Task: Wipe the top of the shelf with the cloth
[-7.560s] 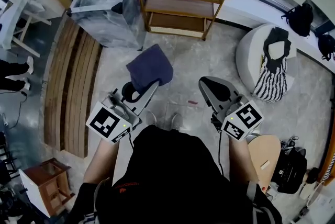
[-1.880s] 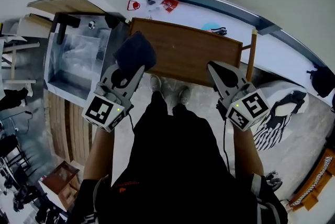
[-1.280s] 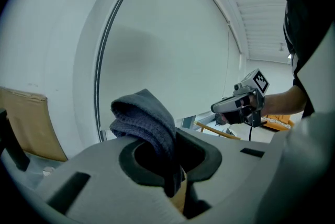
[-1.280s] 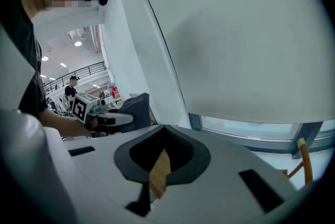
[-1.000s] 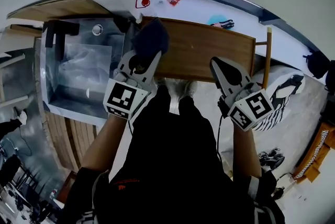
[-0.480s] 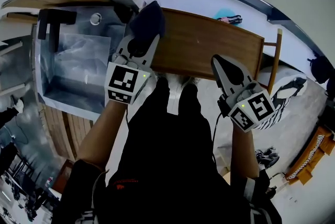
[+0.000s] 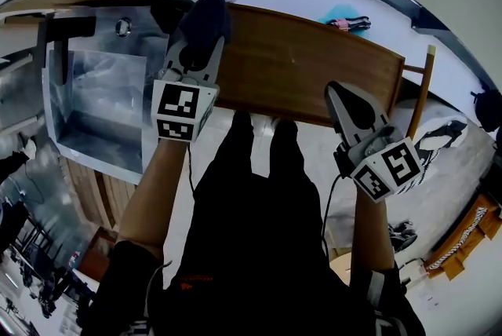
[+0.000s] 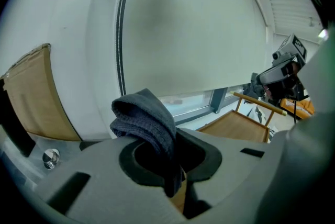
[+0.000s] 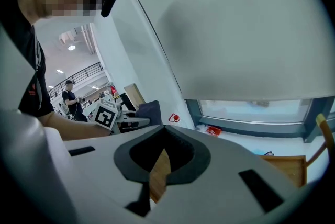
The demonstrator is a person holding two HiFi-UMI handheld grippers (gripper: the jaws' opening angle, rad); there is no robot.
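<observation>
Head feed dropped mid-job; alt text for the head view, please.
The left gripper holds a dark blue cloth at the left end of the wooden shelf top. The right gripper, shut and empty, hovers by its front edge.

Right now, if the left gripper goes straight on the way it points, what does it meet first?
Probably the white blind behind the shelf: the left gripper, shut on the cloth, aims over the shelf top, not down at it. The cloth would touch first; depth is unclear.
</observation>
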